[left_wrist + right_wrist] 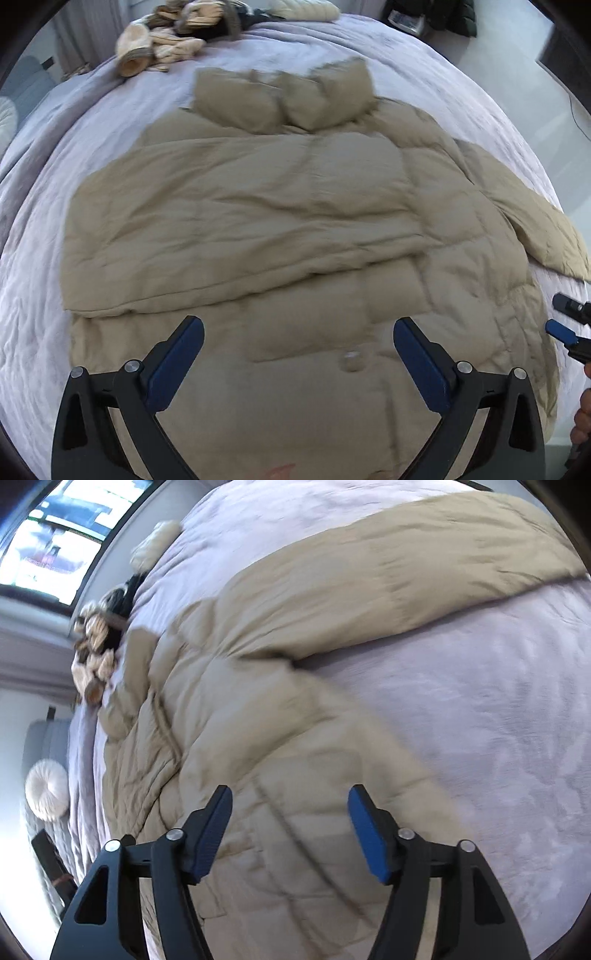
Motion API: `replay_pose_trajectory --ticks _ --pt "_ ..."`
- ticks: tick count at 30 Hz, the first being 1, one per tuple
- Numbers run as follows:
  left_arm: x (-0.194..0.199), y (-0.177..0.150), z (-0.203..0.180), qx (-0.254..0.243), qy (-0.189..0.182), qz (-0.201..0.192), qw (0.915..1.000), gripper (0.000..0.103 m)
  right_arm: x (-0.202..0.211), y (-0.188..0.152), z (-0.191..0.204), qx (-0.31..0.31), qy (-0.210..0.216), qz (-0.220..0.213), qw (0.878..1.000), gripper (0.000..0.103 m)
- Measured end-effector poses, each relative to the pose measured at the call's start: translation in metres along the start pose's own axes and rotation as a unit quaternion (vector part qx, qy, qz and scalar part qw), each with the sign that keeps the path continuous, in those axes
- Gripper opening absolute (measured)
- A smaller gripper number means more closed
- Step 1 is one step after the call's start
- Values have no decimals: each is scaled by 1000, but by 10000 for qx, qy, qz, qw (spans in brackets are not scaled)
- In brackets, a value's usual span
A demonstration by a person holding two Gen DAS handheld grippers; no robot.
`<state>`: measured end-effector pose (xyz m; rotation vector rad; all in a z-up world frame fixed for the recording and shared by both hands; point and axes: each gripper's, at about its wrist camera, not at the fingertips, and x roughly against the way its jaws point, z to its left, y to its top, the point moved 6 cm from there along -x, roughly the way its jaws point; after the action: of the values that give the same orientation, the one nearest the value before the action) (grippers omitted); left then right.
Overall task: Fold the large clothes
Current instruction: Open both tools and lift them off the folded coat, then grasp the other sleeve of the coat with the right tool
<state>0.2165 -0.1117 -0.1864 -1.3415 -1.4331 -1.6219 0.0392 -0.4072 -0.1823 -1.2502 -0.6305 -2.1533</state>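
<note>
A large beige puffer coat (280, 229) lies spread on the lilac bed cover (33, 314), hood (284, 96) at the far end. One sleeve is folded across its chest; the other sleeve (535, 229) stretches out to the right. My left gripper (299, 332) is open and empty above the coat's lower part. My right gripper (290, 801) is open and empty above the coat's (295, 672) side edge; it also shows at the right edge of the left wrist view (561, 314). The outstretched sleeve (424, 554) runs across the top of the right wrist view.
A pile of tan and dark clothes (173, 37) lies at the far end of the bed (498, 720). A white round cushion (46, 788) lies on a grey seat beside the bed. A window (62, 535) is beyond. Floor shows at the right (517, 62).
</note>
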Motion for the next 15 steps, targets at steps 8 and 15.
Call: replay_pose_trajectory --ticks 8,15 --pt "-14 10 -54 -403 279 127 9987 103 27 40 -61 -671 54 -551 9962 93" --pt "-24 13 -86 -497 362 263 9978 103 27 74 -100 -1113 188 -786 9905 103"
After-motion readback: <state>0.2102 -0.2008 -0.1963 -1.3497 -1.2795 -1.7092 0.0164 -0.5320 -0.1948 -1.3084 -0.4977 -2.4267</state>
